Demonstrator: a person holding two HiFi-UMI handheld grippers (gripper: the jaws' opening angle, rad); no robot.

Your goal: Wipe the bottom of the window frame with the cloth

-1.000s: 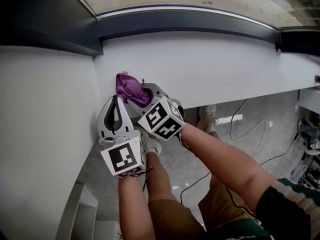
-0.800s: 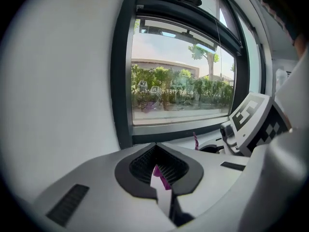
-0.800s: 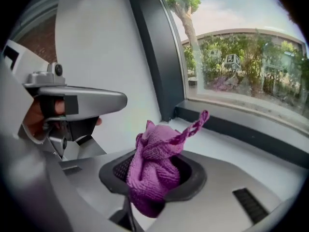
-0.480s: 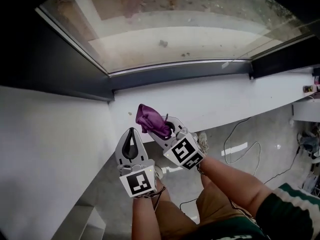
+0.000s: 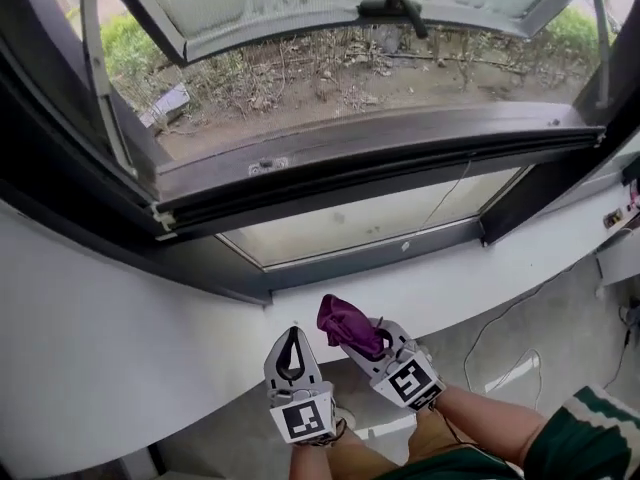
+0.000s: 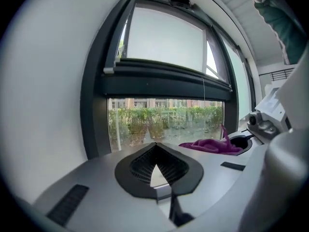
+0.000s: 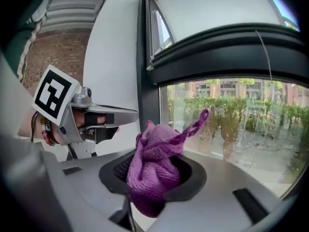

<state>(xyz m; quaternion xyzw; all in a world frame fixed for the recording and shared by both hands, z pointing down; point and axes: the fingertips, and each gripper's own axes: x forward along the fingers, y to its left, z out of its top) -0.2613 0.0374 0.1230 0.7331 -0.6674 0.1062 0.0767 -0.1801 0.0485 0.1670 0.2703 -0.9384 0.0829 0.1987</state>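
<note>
A crumpled purple cloth (image 5: 343, 324) bulges from the shut jaws of my right gripper (image 5: 358, 342); in the right gripper view the cloth (image 7: 153, 170) hides the fingertips of that gripper (image 7: 155, 180). My left gripper (image 5: 291, 351) hangs just to its left, jaws shut on nothing, and in its own view (image 6: 155, 153) the cloth (image 6: 212, 145) shows to the right. Both are held over the white ledge (image 5: 470, 273), below the dark bottom rail of the window frame (image 5: 370, 251). Neither touches the frame.
Above the lower glass pane (image 5: 390, 218) a dark crossbar (image 5: 380, 158) carries an outward-tilted open sash (image 5: 390, 8). White wall (image 5: 90, 358) lies to the left. Cables (image 5: 510, 366) trail on the grey floor at the lower right. A small fitting (image 5: 612, 219) sits at the ledge's right end.
The head view has swung up from the ledge to take in the whole window. Both grippers now sit low in the picture, still side by side, with the cloth still in the right one.
</note>
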